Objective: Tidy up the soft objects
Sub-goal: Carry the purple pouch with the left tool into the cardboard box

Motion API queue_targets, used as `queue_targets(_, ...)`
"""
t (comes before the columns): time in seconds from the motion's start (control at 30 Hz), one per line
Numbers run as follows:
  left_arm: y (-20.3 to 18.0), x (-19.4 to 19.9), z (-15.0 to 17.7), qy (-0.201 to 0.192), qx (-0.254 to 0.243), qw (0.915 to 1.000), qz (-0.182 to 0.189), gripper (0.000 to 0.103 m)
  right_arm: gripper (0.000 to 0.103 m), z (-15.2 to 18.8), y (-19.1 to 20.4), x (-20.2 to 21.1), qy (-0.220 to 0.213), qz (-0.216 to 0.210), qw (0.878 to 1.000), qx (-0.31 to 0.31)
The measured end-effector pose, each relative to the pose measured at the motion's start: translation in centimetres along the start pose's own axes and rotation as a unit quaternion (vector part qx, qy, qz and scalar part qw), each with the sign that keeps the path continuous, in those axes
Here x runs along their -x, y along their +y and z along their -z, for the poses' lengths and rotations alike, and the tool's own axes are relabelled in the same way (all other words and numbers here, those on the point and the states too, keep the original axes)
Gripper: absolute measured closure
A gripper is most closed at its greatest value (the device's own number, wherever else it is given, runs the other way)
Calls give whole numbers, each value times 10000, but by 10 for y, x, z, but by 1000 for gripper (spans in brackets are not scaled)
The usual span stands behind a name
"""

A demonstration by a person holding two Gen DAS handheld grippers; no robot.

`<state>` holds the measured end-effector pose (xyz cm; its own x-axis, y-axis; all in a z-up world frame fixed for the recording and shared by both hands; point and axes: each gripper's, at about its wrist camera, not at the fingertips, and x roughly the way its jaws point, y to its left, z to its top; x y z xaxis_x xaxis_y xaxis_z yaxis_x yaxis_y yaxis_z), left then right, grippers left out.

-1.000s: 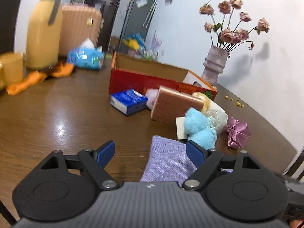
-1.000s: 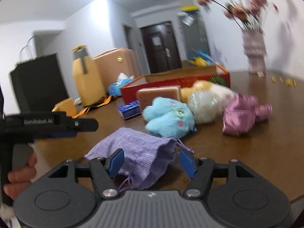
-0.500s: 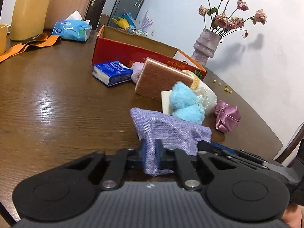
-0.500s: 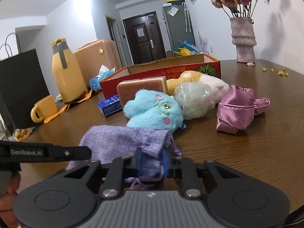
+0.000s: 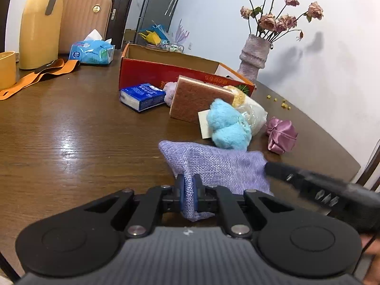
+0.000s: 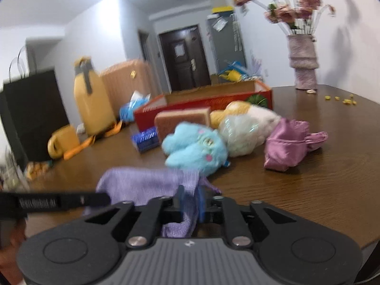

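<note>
A lilac woven pouch [image 5: 213,163] is held between both grippers just above the wooden table. My left gripper [image 5: 188,193] is shut on one end of it; my right gripper [image 6: 191,203] is shut on the drawstring end of the pouch [image 6: 147,185]. Behind it lie a light blue plush toy [image 5: 226,128] [image 6: 197,148], a pink satin pouch [image 5: 281,135] [image 6: 287,147], a cream plush [image 6: 242,128], a brown sponge [image 5: 199,98] and a blue tissue pack [image 5: 142,96]. An open red cardboard box [image 5: 166,71] [image 6: 204,102] stands behind them.
A vase of dried roses [image 5: 254,57] stands at the back right. A yellow jug [image 5: 39,23], a yellow mug [image 5: 7,68], an orange strap [image 5: 40,76] and a tissue packet [image 5: 91,52] are at the back left. The table edge [image 5: 332,142] runs along the right.
Both grippers closed on the lilac pouch from open and have lifted it slightly off the table. The right wrist view is now blurred by motion.
</note>
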<state>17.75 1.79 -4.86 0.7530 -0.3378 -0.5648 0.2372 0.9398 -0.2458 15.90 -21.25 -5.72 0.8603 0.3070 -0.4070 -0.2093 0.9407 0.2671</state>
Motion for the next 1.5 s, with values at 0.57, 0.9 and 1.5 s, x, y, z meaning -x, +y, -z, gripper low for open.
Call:
queue_targets(0.57, -4, -7, -1, 34, -131, 9999, -4, 95, 87, 10, 27, -47, 302, 344, 9936, 1037)
queue_targets(0.9, -5, 13, -29, -457, -148, 9978, 462, 96, 101, -21, 30, -20, -222, 240, 9935, 1087)
queue_targets(1.5, 74, -259, -311, 315, -540, 9940, -894, 95, 101, -282, 5, -380, 1357, 450, 9847, 998)
